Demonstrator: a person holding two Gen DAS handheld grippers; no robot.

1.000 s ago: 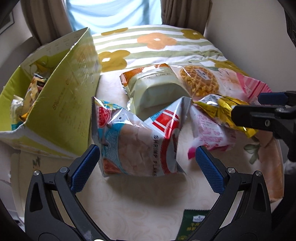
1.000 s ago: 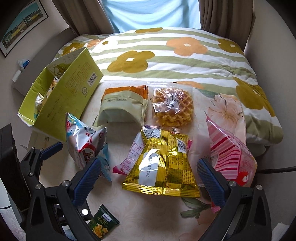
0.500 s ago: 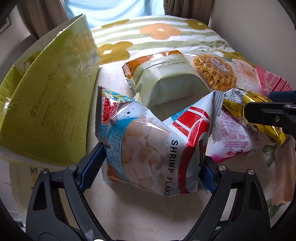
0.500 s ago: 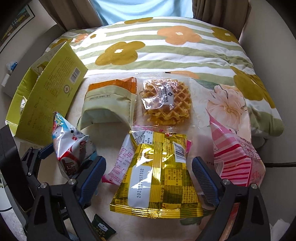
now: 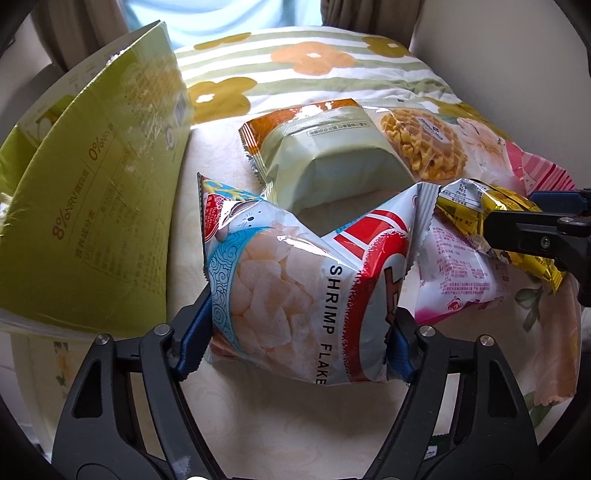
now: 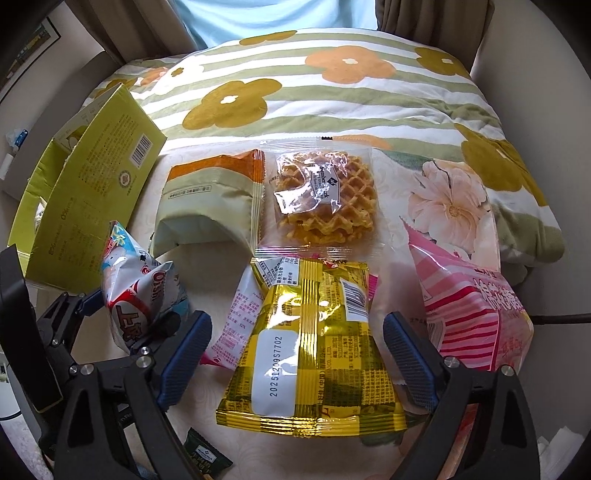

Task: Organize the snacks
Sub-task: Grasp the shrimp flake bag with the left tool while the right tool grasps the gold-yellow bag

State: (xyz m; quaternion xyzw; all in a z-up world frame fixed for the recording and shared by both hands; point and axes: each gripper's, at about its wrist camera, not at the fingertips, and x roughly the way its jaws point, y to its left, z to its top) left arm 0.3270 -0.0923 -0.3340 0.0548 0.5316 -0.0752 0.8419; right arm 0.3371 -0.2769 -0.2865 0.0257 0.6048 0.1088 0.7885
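Pinching the shrimp flakes bag [image 5: 295,295]: left gripper [image 5: 299,336] jaws have just been closing, blue pads pressing both sides. Right gripper [image 6: 295,354] spread, straddling the gold packet [image 6: 314,354], no contact seen. Green carton [image 5: 92,206] at 10 o'clock of the bag; waffle pack [image 6: 325,195] farther at 12.

Home bedroom: floral quilt [image 6: 332,92], curtains [image 6: 424,14], framed picture [image 6: 33,44].

1. Bed [image 6: 207,266], cream patterned sheet.
2. Quilt [image 6: 332,92], green-striped with orange and ochre flowers.
3. Curtains [image 6: 424,18], brown, flanking a bright window [image 6: 277,18].
4. Framed picture [image 6: 33,40] on the left wall.
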